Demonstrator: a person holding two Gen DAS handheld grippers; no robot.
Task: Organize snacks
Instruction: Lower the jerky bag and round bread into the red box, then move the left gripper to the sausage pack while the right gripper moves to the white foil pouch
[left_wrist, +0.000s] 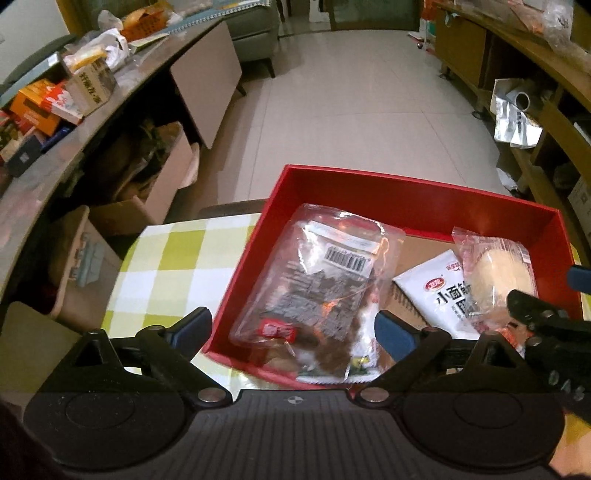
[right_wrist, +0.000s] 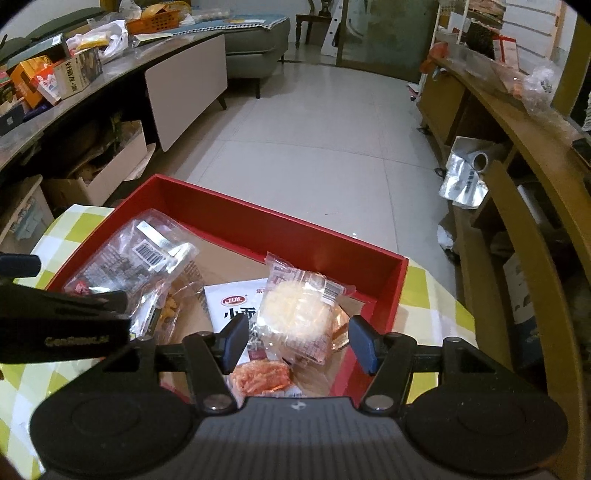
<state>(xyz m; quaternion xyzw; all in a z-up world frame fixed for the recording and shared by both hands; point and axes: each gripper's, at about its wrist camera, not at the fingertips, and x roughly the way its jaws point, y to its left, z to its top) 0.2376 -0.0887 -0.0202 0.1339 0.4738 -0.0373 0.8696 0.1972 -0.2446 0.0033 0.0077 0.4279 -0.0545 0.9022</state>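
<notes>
A red box (left_wrist: 413, 199) (right_wrist: 295, 236) sits on a green-and-white checked table. In it lie a clear bag of dark snacks (left_wrist: 317, 280) (right_wrist: 122, 258), a white packet with red logo (left_wrist: 436, 295) (right_wrist: 232, 306) and a wrapped round pastry (left_wrist: 498, 277) (right_wrist: 295, 314). An orange snack pack (right_wrist: 262, 376) lies near the front. My left gripper (left_wrist: 291, 332) is open, straddling the box's near-left wall, over the clear bag. My right gripper (right_wrist: 295, 341) is open, its fingers on either side of the pastry, not gripping it.
A long counter (left_wrist: 110, 122) with boxes and bags runs on the left, cardboard boxes (left_wrist: 122, 206) below it. A wooden shelf unit (right_wrist: 517, 155) stands on the right. Tiled floor (right_wrist: 314, 147) lies beyond the table edge.
</notes>
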